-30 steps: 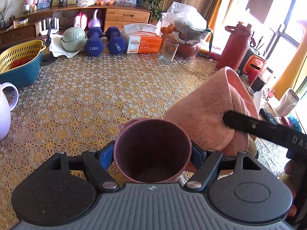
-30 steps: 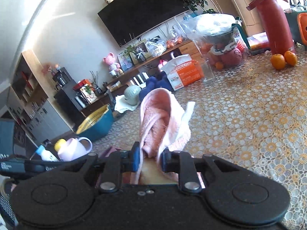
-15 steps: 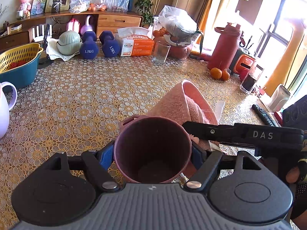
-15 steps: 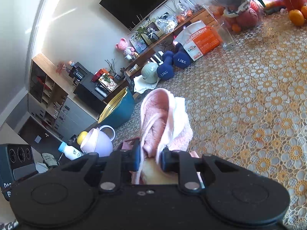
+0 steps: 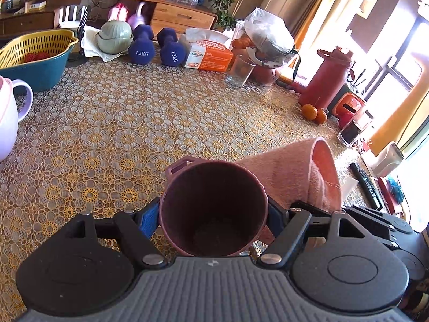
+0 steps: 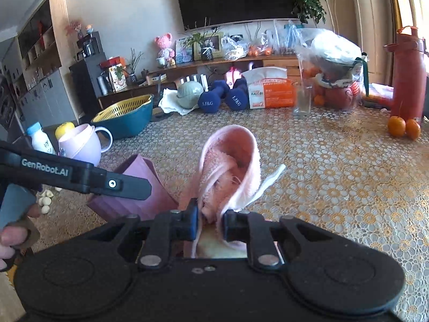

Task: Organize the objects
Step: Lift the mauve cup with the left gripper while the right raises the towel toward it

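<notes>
My left gripper is shut on a mauve plastic cup, held with its empty mouth toward the camera, above the table. The cup also shows in the right wrist view, left of the towel. My right gripper is shut on a folded pink towel, which stands up in a loop ahead of the fingers. In the left wrist view the towel sits just right of the cup, with the right gripper's body behind it.
The table has a yellow lace-pattern cloth. At the back stand a teal and yellow basket, two blue dumbbells, an orange tissue box, a glass and a red bottle. A lilac jug is at left; two oranges at right.
My right gripper has swung the towel down and right beside the cup. Both wrist views have tilted; the right one now faces level across the table. The cup stays gripped.
</notes>
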`<state>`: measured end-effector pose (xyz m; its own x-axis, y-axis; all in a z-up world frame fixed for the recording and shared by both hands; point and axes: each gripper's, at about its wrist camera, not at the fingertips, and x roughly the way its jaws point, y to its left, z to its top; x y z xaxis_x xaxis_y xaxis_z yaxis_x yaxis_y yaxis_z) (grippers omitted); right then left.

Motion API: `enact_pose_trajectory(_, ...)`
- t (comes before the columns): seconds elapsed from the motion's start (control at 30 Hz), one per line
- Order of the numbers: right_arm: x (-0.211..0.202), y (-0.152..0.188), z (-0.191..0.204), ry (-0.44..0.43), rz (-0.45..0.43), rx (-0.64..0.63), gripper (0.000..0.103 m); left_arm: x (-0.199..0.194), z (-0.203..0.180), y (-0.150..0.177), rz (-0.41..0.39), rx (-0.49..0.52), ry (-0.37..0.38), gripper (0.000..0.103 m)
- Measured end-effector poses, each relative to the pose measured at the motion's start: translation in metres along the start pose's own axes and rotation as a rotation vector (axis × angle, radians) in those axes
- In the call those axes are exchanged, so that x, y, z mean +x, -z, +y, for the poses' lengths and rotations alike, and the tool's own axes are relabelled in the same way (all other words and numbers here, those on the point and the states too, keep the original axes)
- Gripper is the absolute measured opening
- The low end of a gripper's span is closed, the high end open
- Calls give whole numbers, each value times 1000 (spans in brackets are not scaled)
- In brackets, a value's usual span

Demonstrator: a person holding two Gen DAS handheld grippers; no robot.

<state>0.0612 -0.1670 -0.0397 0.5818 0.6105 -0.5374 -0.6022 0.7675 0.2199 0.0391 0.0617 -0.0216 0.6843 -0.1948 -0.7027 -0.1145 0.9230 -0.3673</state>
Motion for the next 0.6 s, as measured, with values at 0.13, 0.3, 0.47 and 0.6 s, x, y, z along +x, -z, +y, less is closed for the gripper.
enact_pose_trajectory(0.13, -14, -6, 17, -70, -19, -8, 16, 0, 0, -5, 5, -11, -37, 78)
enact_pose_trajectory(0.3, -1, -8, 28, -152, 24, 49, 16, -2, 1, -5, 14, -19, -48, 78)
enact_pose_trajectory(0.47, 16, -4, 20, -137, 56, 105, 15, -2, -1, -4, 19, -7, -50, 78)
enact_pose_trajectory(0.6, 28, 0, 13, -111, 77, 113, 15, -2, -2, -4, 19, 0, -51, 78)
